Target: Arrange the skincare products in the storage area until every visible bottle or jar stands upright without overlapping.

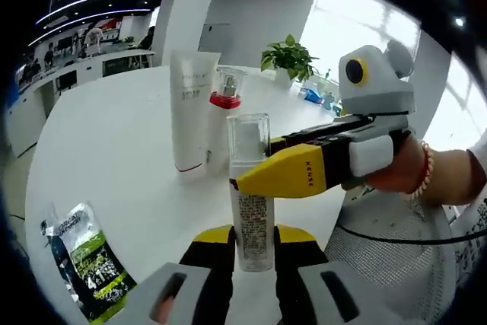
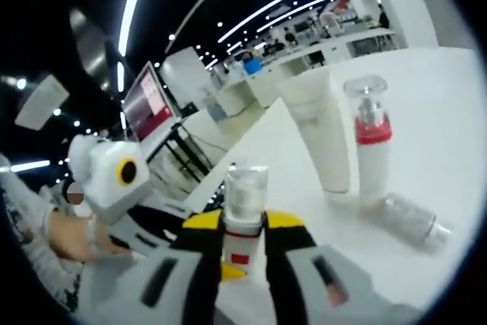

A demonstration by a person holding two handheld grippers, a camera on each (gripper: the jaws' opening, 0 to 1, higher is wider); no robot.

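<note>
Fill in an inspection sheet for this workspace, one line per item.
Surface: white table.
Job's things: clear bottle upright between both grippers' jaws; white tube and red-collared pump bottle standing; small clear bottle lying on its side.
Clutter: green sachet lying flat.
Grippers: left gripper and right gripper shut on the clear bottle.
Cables: one black, by the mesh basket.
Surroundings: potted plant, office desks, ceiling lights.

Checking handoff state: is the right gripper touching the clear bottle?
Touching. Left gripper view shows the right gripper closed on the clear bottle mid-body; the left gripper clamps its base.
</note>
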